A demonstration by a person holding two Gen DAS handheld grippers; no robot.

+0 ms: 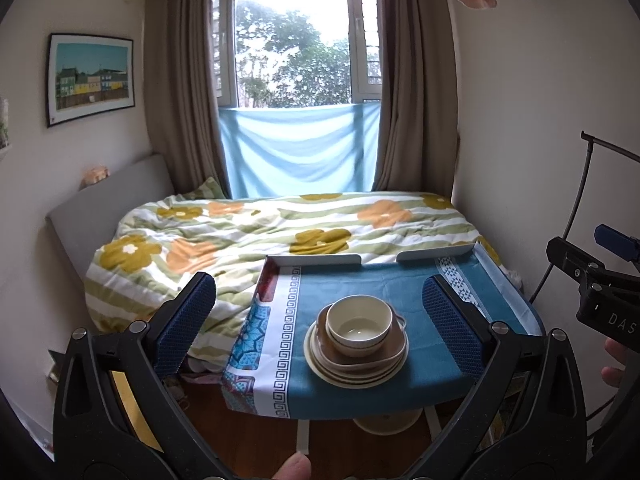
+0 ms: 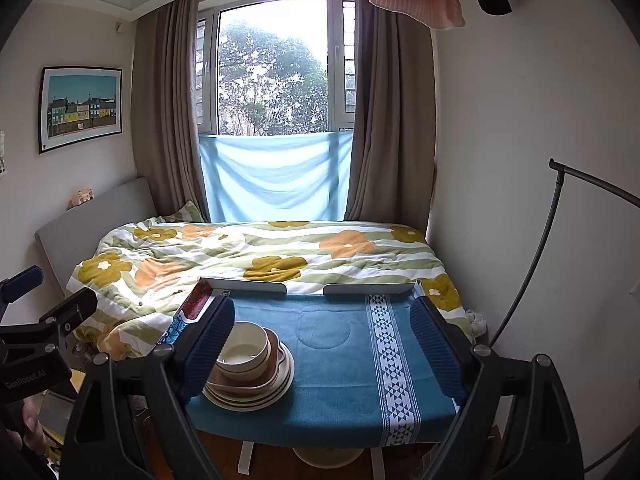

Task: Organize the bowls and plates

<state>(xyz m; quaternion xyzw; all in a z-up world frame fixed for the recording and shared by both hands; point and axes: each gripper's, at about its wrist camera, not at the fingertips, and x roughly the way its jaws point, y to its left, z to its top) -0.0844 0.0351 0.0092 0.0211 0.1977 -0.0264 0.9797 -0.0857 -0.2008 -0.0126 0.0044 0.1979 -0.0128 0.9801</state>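
Left gripper (image 1: 320, 316) spread, I hold nothing | left view: stack of plates (image 1: 356, 364), cream bowl (image 1: 359, 326) upright on top, mouth up, on blue tablecloth (image 1: 380, 280); bed (image 1: 240, 232) behind | right view: right gripper (image 2: 322, 354) spread, empty; stack (image 2: 256, 388) partly behind left finger (image 2: 208, 352).

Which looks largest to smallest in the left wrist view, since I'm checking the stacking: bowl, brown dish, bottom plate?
1. Bottom plate, the widest.
2. Brown dish, resting on the plates.
3. Bowl on top, though slightly enlarged by being nearest the camera.
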